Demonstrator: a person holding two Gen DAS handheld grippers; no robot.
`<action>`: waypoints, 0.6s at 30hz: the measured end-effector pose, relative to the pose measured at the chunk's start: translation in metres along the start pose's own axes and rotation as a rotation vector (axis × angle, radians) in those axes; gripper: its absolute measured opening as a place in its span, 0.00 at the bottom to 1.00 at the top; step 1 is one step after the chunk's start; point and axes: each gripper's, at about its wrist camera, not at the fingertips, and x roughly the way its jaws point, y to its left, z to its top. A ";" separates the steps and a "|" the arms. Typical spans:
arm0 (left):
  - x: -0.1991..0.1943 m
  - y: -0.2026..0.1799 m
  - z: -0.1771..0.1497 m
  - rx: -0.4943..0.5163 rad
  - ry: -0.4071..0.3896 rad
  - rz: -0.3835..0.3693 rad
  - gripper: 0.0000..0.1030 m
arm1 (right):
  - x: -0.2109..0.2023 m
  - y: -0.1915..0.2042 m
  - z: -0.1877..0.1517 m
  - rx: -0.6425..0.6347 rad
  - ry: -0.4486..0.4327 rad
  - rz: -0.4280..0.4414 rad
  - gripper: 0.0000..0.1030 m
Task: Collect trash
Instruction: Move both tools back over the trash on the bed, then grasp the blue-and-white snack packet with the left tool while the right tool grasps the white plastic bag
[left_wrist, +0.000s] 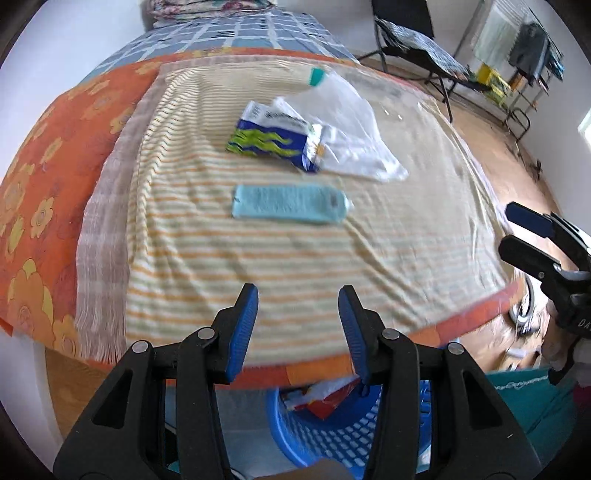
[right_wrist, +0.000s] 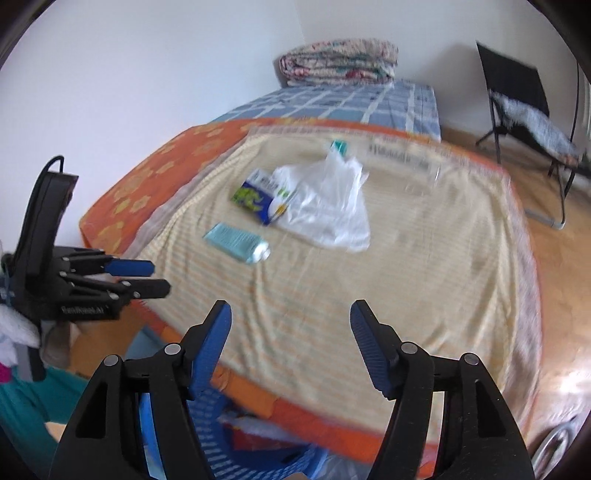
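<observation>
While your left claw and right claw gape empty, trash waits. The striped sheet on the bed carries a wrapper, plastic bag and pale-blue pack.

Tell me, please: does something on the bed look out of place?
Yes. Trash lies loose on the striped blanket: a light blue packet, a blue-green wrapper, a crumpled white plastic bag overlapping that wrapper, and a small teal item behind.
</observation>
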 end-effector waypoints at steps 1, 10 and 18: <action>0.001 0.003 0.005 -0.011 -0.002 -0.003 0.45 | 0.002 -0.003 0.007 -0.009 -0.010 -0.007 0.65; 0.023 0.028 0.058 -0.138 0.003 -0.054 0.45 | 0.028 -0.027 0.060 0.055 0.012 0.053 0.65; 0.054 0.038 0.099 -0.248 0.023 -0.099 0.63 | 0.062 -0.049 0.079 0.172 0.071 0.113 0.65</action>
